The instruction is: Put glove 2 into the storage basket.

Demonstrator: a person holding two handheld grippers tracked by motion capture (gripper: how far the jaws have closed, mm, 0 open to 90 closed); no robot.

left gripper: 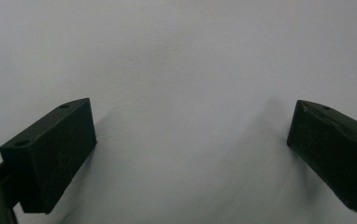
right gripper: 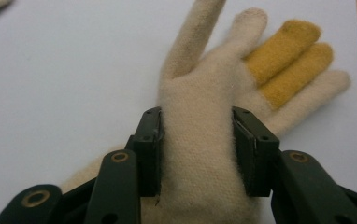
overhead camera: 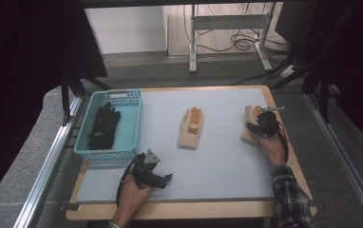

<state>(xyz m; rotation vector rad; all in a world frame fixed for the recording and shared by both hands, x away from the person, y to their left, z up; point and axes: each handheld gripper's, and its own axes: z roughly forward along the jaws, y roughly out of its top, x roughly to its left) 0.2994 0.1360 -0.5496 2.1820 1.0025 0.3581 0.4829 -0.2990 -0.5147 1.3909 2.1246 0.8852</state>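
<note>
A cream knitted glove [right gripper: 200, 88] with two yellow fingers lies flat near the table's right edge [overhead camera: 246, 137]. My right gripper [right gripper: 196, 144] is shut on its palm, one black pad pressed against each side of the knit. From above, the right gripper [overhead camera: 261, 124] sits on top of that glove. A second cream glove [overhead camera: 190, 129] with yellow fingers lies in the middle of the table. My left gripper [overhead camera: 163, 179] rests near the front left, and its jaws stand wide open [left gripper: 190, 140] over bare grey tabletop with nothing between them.
A light blue plastic basket [overhead camera: 104, 153] stands at the table's left side and holds black gloves [overhead camera: 104, 126]. The grey mat [overhead camera: 217, 166] covers the tabletop. Beyond the far edge are a desk frame [overhead camera: 227, 23] and cables on the floor.
</note>
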